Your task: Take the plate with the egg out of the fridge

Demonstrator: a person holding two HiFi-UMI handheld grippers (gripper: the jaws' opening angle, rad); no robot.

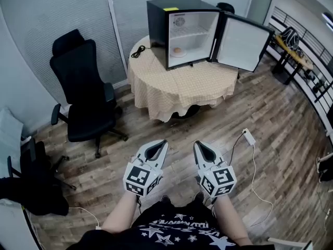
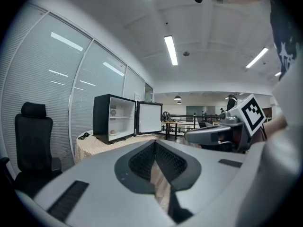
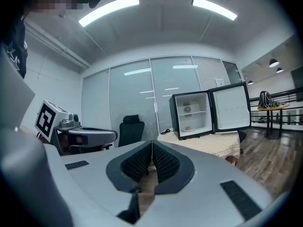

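Note:
A small black fridge point(image 1: 177, 30) stands on a round table point(image 1: 179, 85) with its door point(image 1: 243, 41) swung open to the right. On its lower shelf lies a white plate point(image 1: 178, 52) with a brownish egg point(image 1: 178, 50). In the right gripper view the egg point(image 3: 189, 128) shows as a small dot inside the fridge point(image 3: 191, 115). Both grippers hang close to my body, far from the table. My left gripper point(image 1: 162, 142) is shut and holds nothing. My right gripper point(image 1: 197, 143) is shut too, pads together, nothing between them.
A black office chair point(image 1: 83, 87) stands left of the table. A white power strip point(image 1: 248, 136) and cable lie on the wood floor to the right. A black cable point(image 1: 139, 51) rests on the tablecloth beside the fridge. A railing and a desk point(image 1: 294, 51) are far right.

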